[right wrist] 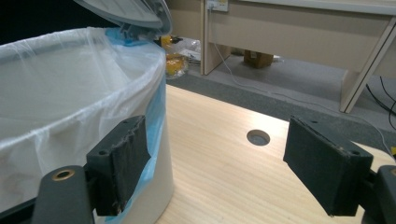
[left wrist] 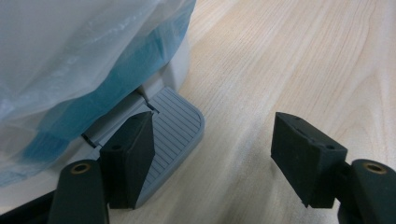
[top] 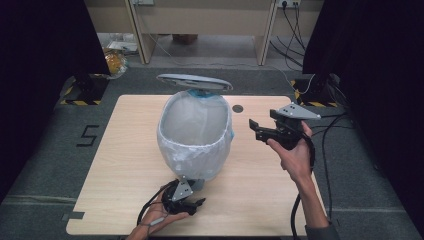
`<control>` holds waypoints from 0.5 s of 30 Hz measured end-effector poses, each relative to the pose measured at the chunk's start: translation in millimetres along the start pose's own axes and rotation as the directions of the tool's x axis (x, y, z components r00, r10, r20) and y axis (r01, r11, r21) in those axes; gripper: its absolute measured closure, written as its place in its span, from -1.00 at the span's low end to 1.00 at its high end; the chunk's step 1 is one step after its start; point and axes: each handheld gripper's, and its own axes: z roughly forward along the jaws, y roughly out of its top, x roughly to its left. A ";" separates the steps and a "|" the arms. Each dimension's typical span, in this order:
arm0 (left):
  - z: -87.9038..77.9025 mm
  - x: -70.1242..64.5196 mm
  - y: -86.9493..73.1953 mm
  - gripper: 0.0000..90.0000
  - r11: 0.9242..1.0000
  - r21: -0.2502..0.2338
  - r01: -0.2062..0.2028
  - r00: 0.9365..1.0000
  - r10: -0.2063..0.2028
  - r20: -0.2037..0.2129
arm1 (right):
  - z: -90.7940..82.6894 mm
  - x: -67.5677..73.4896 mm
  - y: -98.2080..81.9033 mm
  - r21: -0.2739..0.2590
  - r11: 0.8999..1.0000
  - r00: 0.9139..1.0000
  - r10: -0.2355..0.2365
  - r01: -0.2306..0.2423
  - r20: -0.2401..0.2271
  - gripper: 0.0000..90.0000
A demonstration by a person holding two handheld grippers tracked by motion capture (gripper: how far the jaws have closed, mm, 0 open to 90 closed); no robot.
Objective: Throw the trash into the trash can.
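A pedal bin (top: 196,134) is standing at the centre of the wooden table (top: 125,165), lined with a white bin liner (top: 192,150) folded over the rim above a blue liner (left wrist: 107,88). Its grey lid (top: 194,81) is standing raised at the bin's 12 o'clock edge, so the mouth is open and, as far as the high view shows, nothing is lying inside.

The left gripper (top: 186,199) is sitting low at the bin's 6 o'clock, held in the person's left hand (top: 162,217). In the left gripper view its jaws are spread wide and gripping nothing; one jaw is resting on the ribbed grey foot pedal (left wrist: 175,135) and the other is hanging over bare table. Judged from the raised lid, that jaw is probably pressing the pedal down to hold the lid up, though the pressure itself cannot be confirmed.

The right gripper (top: 260,129) is being held above the table at the bin's 3 o'clock, in the right hand (top: 295,155), pointing towards the bin. Its jaws are also wide apart and empty. In the right gripper view one jaw is overlapping the bin wall just beside the liner's hanging edge; contact cannot be told. The other is lining up near the cable hole (right wrist: 258,137).

The placement suggests one tool is keeping the bin open while the other is readying to work on the liner or rim.
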 end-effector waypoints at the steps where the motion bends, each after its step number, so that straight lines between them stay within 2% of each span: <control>1: 0.0 0.0 0.0 -0.34 1.000 0.000 0.000 1.000 0.000 0.000 | 0.0 -0.3 -1.2 0.002 1.000 1.000 0.000 0.000 -0.001 -0.52; 15: 0.1 0.1 -0.1 -0.34 1.000 -0.004 0.006 1.000 -0.006 0.001 | -2.4 -12.0 -34.1 0.034 0.999 0.999 0.028 -0.029 0.025 -0.53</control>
